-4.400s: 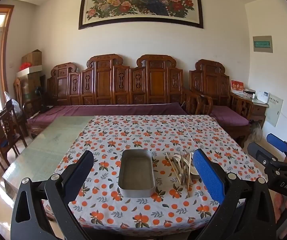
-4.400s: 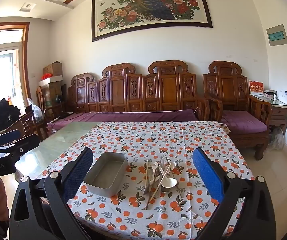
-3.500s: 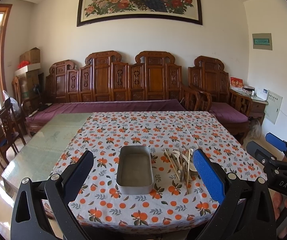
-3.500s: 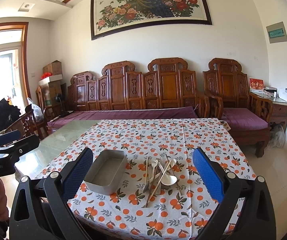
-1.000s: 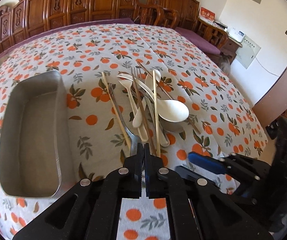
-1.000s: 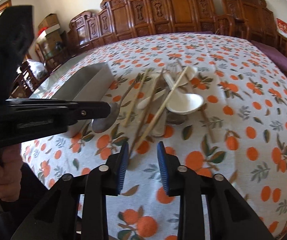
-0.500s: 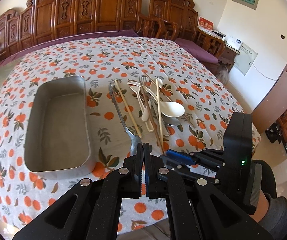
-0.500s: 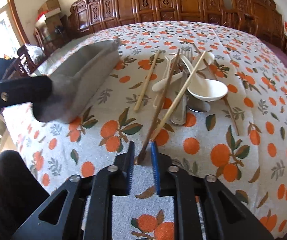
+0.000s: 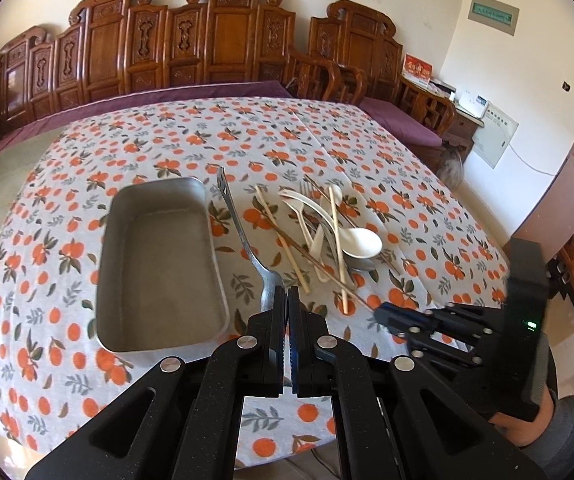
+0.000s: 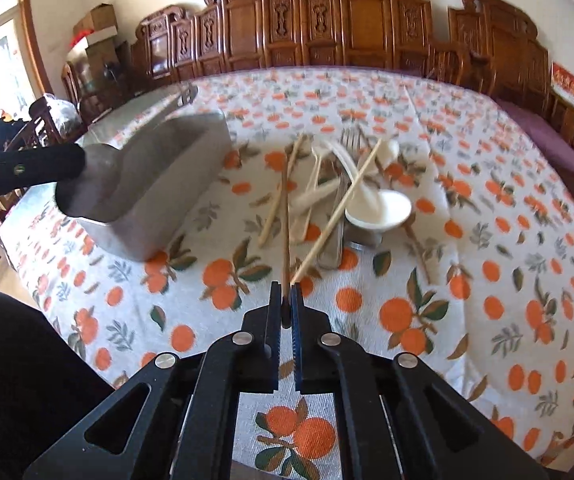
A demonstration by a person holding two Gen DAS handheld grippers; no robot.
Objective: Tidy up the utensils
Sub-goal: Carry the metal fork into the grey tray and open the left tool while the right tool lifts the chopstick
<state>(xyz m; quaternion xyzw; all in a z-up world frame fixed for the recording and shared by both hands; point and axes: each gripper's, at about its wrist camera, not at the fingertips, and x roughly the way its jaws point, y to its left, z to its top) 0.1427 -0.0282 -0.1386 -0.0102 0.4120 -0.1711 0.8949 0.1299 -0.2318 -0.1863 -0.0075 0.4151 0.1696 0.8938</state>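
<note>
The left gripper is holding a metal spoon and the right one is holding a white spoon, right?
Not quite. The left gripper does hold the metal spoon, but the right gripper is shut on a brown chopstick, as the right wrist view shows. The white spoon lies in the pile on the table.

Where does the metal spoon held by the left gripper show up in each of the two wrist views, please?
Left wrist view: the metal spoon rises from the shut left gripper at centre, just right of the metal tray.
Right wrist view: its bowl is at far left, in front of the tray.
Shared landmark: the white spoon in the utensil pile.
</note>
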